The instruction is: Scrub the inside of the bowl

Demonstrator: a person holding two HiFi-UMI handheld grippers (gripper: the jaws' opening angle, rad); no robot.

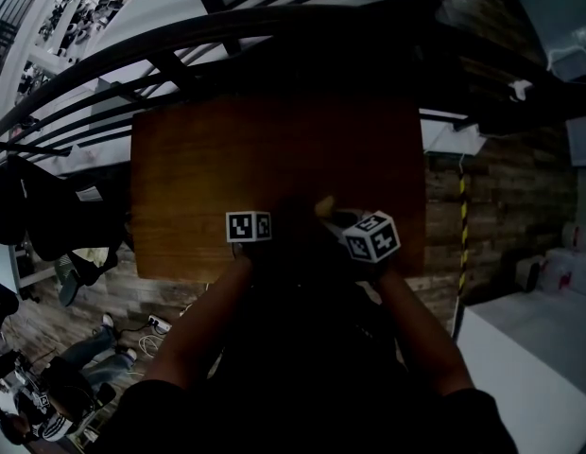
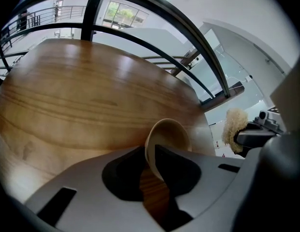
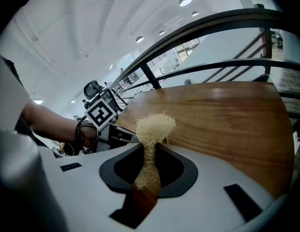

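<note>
Here we go: the left gripper (image 2: 149, 151) has its jaws apart, and the rim of the tipped bowl (image 2: 169, 134) stands between them, leaning on the right-hand pad. The bowl rests on the wooden table (image 2: 82, 95), about five o'clock from the table's middle. Our right gripper (image 3: 149, 151) is clamped on the loofah scrubber (image 3: 155, 127), off at the bowl's three o'clock.
</note>
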